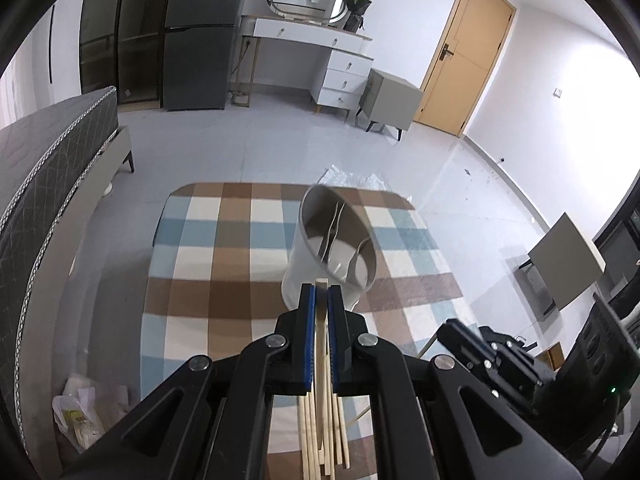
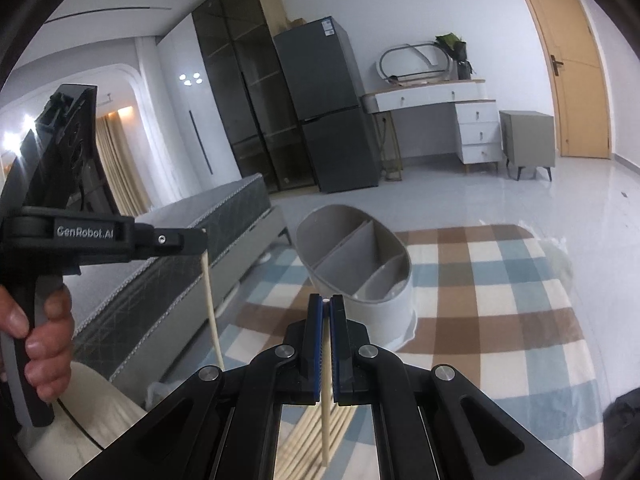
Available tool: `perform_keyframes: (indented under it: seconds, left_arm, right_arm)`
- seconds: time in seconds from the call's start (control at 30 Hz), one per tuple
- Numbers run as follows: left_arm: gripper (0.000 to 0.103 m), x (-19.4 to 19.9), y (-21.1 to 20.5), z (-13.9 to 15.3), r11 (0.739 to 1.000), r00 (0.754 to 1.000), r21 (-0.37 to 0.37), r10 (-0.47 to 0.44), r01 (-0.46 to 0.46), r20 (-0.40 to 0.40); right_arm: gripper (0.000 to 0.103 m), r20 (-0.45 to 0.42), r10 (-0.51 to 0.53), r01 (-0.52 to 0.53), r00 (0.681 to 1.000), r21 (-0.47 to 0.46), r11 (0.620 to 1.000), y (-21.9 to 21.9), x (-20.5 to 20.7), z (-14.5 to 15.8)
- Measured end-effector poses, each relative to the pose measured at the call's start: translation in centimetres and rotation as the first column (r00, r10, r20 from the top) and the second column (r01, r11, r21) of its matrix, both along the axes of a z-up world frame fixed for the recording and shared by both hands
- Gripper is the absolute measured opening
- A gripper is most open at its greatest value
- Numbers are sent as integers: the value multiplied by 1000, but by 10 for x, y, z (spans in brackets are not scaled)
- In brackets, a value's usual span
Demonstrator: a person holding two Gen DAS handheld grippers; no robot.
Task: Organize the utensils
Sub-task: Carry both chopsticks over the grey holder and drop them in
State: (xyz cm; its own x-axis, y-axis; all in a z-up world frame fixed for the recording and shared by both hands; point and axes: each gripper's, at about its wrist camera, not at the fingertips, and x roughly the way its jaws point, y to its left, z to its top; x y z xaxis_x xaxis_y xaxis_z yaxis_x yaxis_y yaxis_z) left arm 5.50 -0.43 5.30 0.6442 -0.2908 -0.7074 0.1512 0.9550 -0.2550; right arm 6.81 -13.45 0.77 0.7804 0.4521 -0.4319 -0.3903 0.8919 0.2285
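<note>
Two black claws, each with blue-padded fingers, are held above a table covered in a checked cloth of brown, pale blue and cream squares. The left claw is clamped shut on one pale wooden chopstick, which hangs down from between its pads; the right-wrist view shows this stick dangling from the claw tip. The right claw is likewise closed on a single wooden chopstick, gripped near its top end. Just beyond both claws stands one utensil holder, a smooth grey-white oval tub split by straight dividers into three compartments. From the left-wrist view, two or three thin metal utensils lean inside it; their heads are hidden. Below the left claw a loose bundle of about six more chopsticks lies on the cloth, partly blocked by the claw and cut off by the frame edge. A person's hand grips the left claw's handle.
</note>
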Motion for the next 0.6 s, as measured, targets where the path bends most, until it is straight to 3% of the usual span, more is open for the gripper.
perform_keyframes:
  seconds: [0.23,0.6]
  left_arm:
    - [1,21,3,24,999,999,-42,11,-10,38]
    - [1,80,14,80,995,986,-98,51,-36,159]
  right_arm:
    - [3,60,8,-9,998,7,1000,1,11,32]
    - [3,201,26,-28,979,8,1000,10,65,116]
